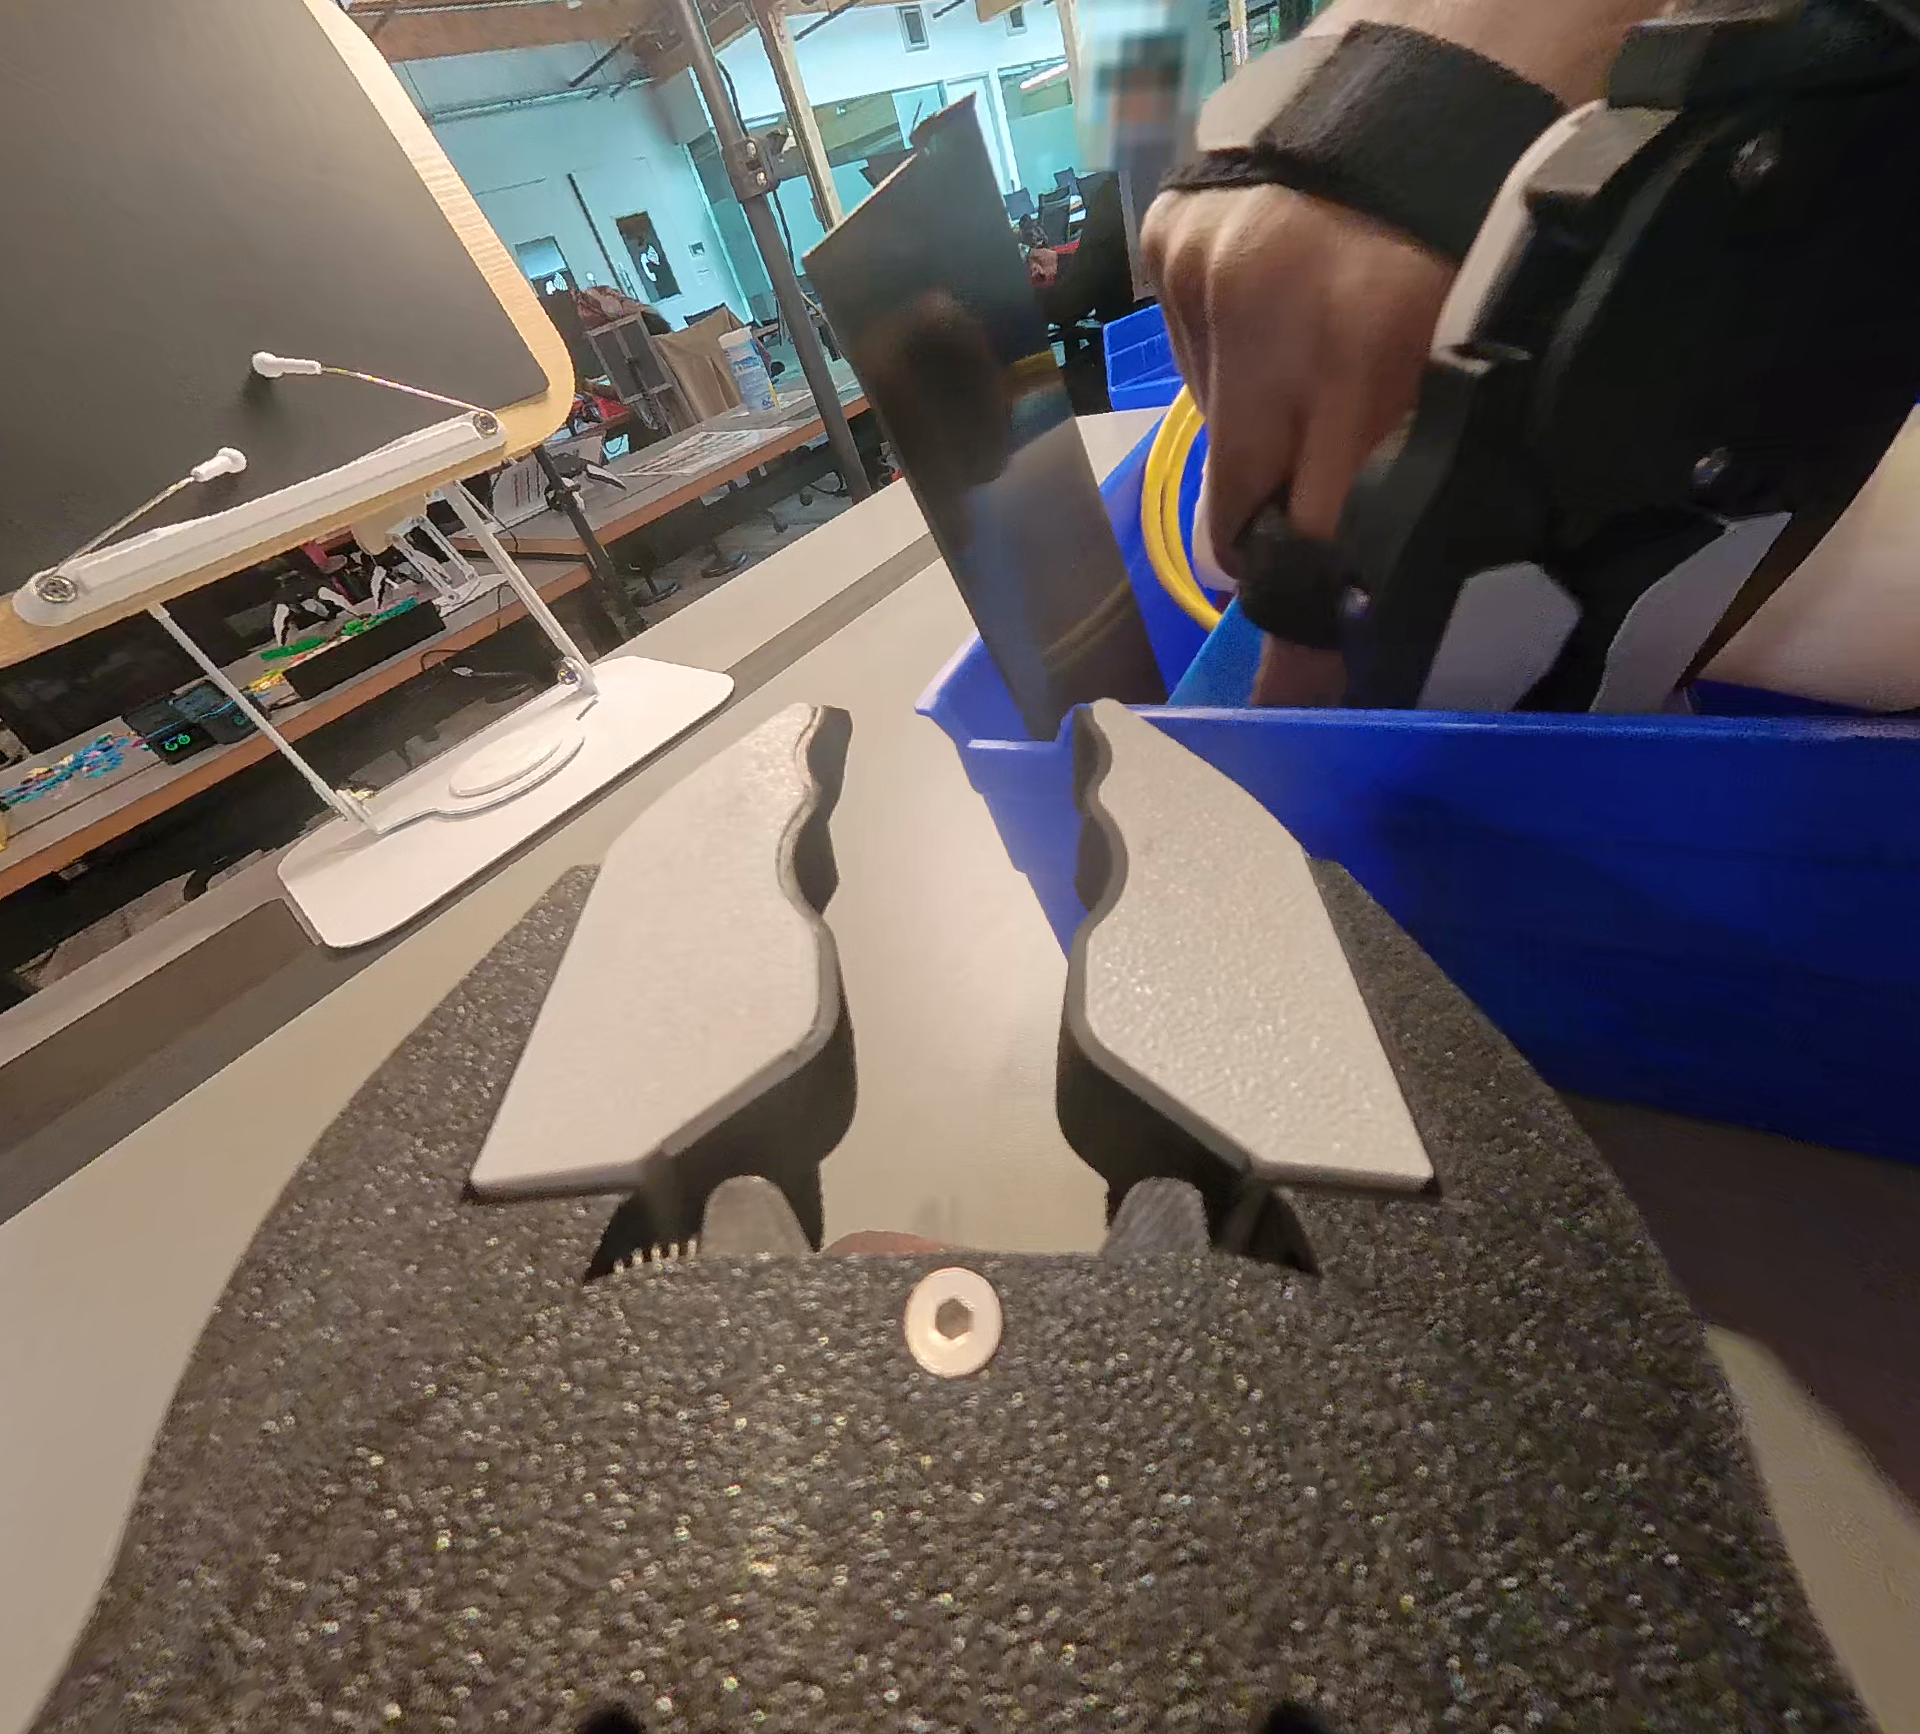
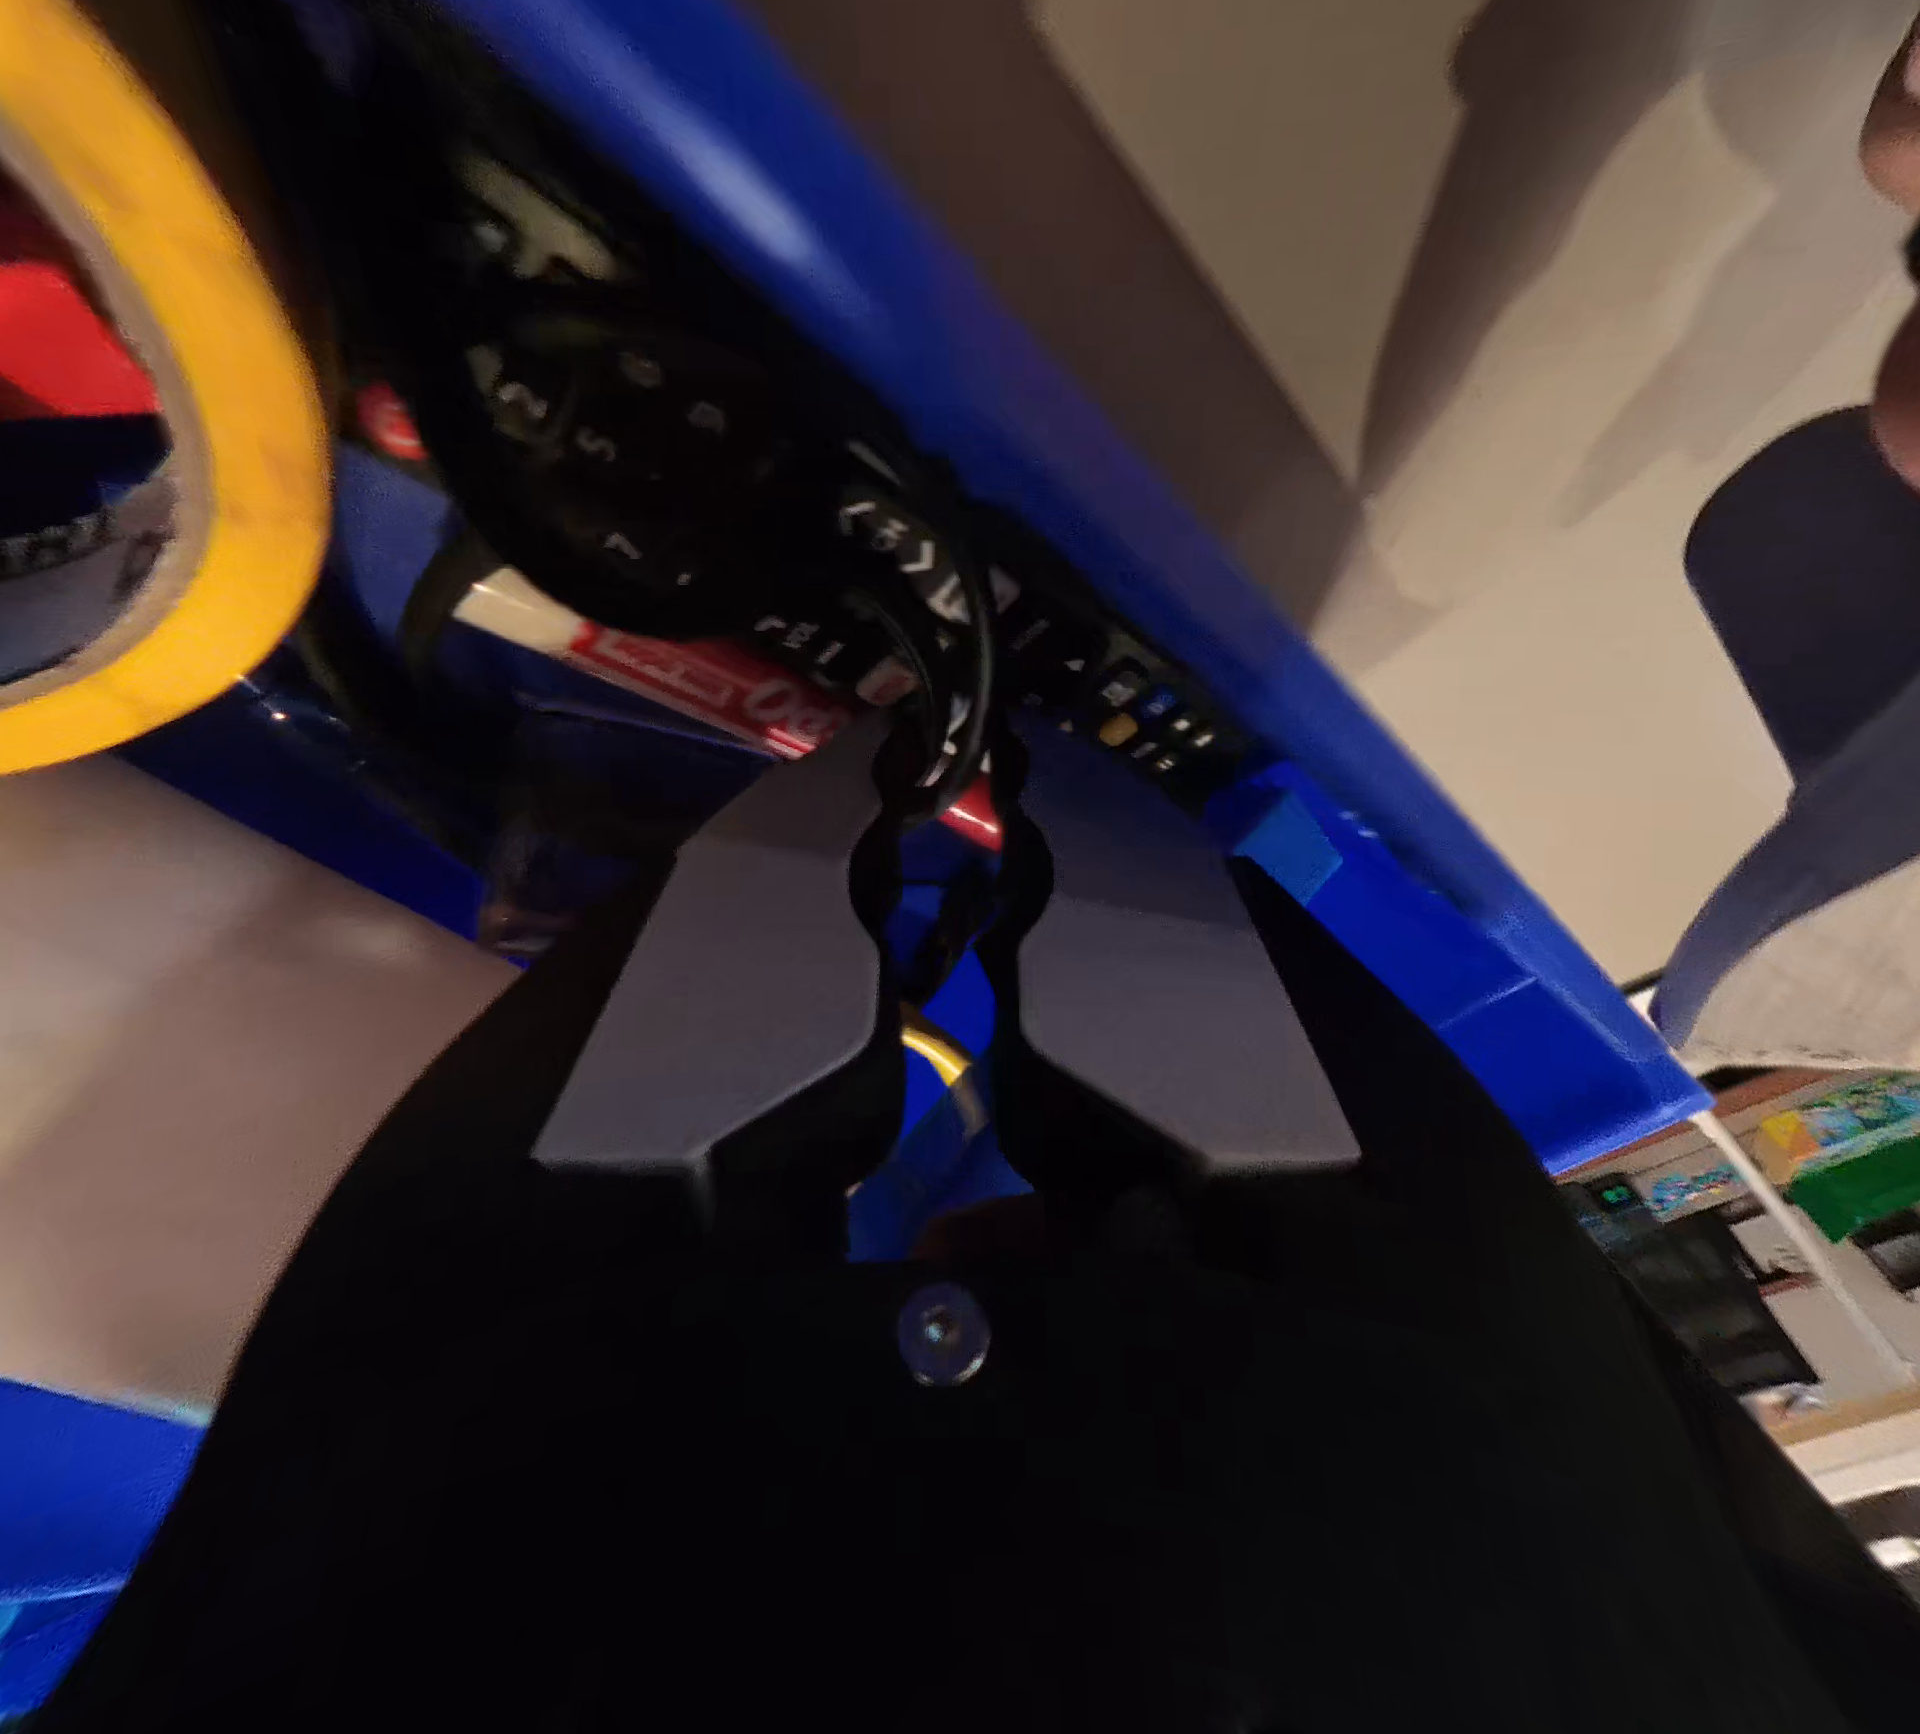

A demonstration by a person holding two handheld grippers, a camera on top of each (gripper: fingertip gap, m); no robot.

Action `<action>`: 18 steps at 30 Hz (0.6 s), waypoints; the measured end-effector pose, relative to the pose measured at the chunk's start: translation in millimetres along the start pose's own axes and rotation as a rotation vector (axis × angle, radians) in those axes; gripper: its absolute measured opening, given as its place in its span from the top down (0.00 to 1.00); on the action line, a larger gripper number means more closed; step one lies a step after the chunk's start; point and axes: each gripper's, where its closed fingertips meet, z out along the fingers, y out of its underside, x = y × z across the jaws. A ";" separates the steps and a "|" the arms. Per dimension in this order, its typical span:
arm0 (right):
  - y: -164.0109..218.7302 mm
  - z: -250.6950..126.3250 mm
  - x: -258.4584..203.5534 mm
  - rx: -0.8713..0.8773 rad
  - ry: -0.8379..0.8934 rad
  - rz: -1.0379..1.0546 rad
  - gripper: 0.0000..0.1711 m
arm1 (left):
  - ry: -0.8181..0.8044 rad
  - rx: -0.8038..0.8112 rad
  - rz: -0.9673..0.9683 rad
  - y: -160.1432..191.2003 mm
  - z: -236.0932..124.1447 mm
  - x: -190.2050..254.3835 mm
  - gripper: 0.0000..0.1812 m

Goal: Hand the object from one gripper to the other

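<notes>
My right gripper [image 2: 956,749] reaches down into a blue bin [image 2: 727,126]. Its fingers are nearly together with a thin black cable [image 2: 961,645] between the tips. The cable lies across a black remote control [image 2: 623,458] at the bin's bottom. My left gripper [image 1: 956,749] is open and empty, low over the grey table just outside the bin's left corner [image 1: 997,780]. In the left wrist view the right gripper [image 1: 1595,676], held by a hand, dips behind the bin rim, which hides its tips.
A yellow tape roll [image 2: 239,437] and a red and white tube [image 2: 717,676] also lie in the bin. A dark flat panel [image 1: 987,458] stands tilted in the bin's near corner. A white stand [image 1: 499,780] bearing a dark board is on the table to the left.
</notes>
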 end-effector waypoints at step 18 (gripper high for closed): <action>19.6 -61.2 -11.9 -0.025 0.453 0.078 0.97 | 0.007 0.037 -0.007 -9.7 1.4 0.6 0.76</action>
